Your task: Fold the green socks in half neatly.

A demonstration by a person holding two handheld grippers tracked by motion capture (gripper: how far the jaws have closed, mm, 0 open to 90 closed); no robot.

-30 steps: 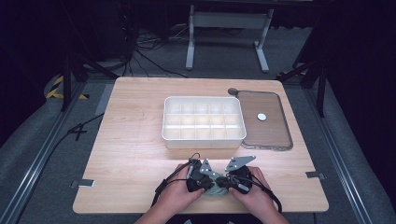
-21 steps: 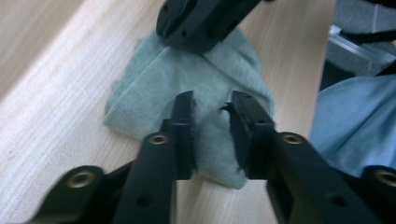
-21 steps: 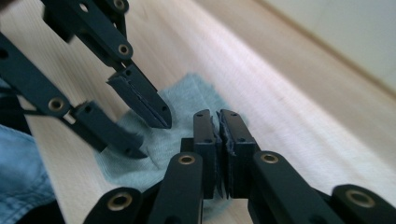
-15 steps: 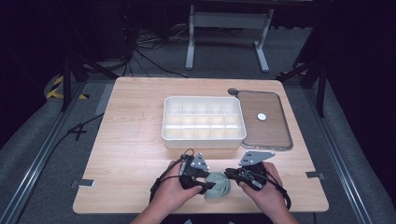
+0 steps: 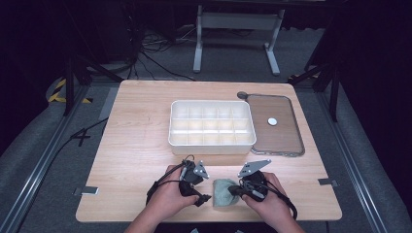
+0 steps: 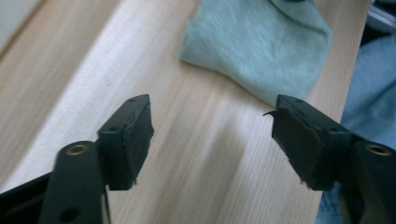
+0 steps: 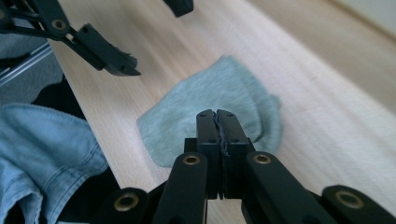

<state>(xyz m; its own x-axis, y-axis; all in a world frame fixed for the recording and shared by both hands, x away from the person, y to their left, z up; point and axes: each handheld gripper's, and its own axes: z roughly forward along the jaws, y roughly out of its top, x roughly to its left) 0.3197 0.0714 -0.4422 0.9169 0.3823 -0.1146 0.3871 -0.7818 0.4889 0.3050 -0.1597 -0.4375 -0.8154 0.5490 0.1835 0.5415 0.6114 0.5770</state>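
Note:
A small folded grey-green cloth (image 5: 222, 193) lies on the wooden table near its front edge, between the two hands. My left gripper (image 5: 201, 188) sits just left of it. Its jaws have just been opening and stand wide apart in the left gripper view (image 6: 212, 126), with bare wood between them and the cloth (image 6: 257, 46) beyond. My right gripper (image 5: 232, 190) is shut, its pads pressed together (image 7: 217, 114) with the tips over the cloth (image 7: 187, 107). I cannot tell if any fabric is pinched. The open left gripper (image 7: 152, 35) shows at the upper left of the right gripper view.
A white compartment tray (image 5: 211, 145) stands mid-table behind the hands. To its right lies a flat brownish lid (image 5: 284, 141) with a small white disc (image 5: 272, 121) on it. The table's front edge runs right beneath the hands.
The two grippers were together over the cloth. The left one has let go, opened wide and drawn back to the left. The right one has stayed shut at the cloth's right side.

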